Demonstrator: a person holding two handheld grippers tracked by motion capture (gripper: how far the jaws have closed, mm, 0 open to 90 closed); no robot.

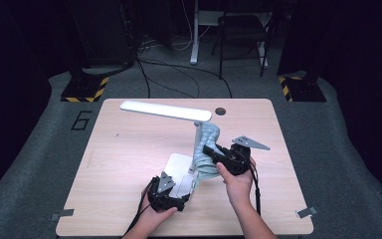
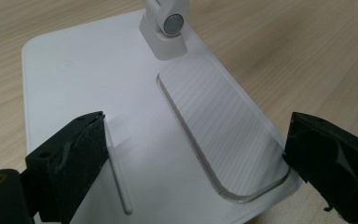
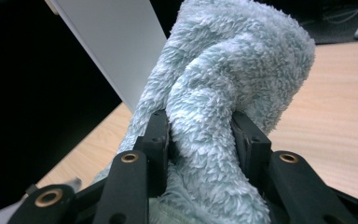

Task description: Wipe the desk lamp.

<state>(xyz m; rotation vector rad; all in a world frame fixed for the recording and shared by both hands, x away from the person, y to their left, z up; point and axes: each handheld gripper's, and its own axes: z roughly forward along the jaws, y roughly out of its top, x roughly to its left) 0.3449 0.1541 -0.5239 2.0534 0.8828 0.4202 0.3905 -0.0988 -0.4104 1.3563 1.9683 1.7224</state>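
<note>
A pale wood-grain table (image 1: 129,149) w/ rounded corners carries a white desk lamp (image 1: 179,113). Its long, flat, matte light bar stretches level near the far edge; a thin square-section stem drops to a flat rounded-rectangle base (image 2: 74,79) nearer the front edge, roughly at the table's middle. In the left gripper view the base is smooth white plastic w/ a clear, finely ribbed inset panel (image 2: 219,130) of rounded outline, and a round metal-capped hinge (image 2: 172,22) at the stem's foot.

Left gripper (image 1: 168,195) sits at the base's near end, by the front edge. Its black jaws stand wide apart, one over the base's top face beside a thin raised ridge, the other off the base's corner; whether either pad presses the base can't be told.

Right gripper (image 1: 210,149), held in a hand (image 1: 236,181), is clamped on a fluffy pale-blue microfibre cloth (image 3: 223,84). The cloth is bunched into a thick, shaggy roll, squeezed btwn both jaws, and lies against the lamp stem, wrapped partly round it, just above the base.
</note>
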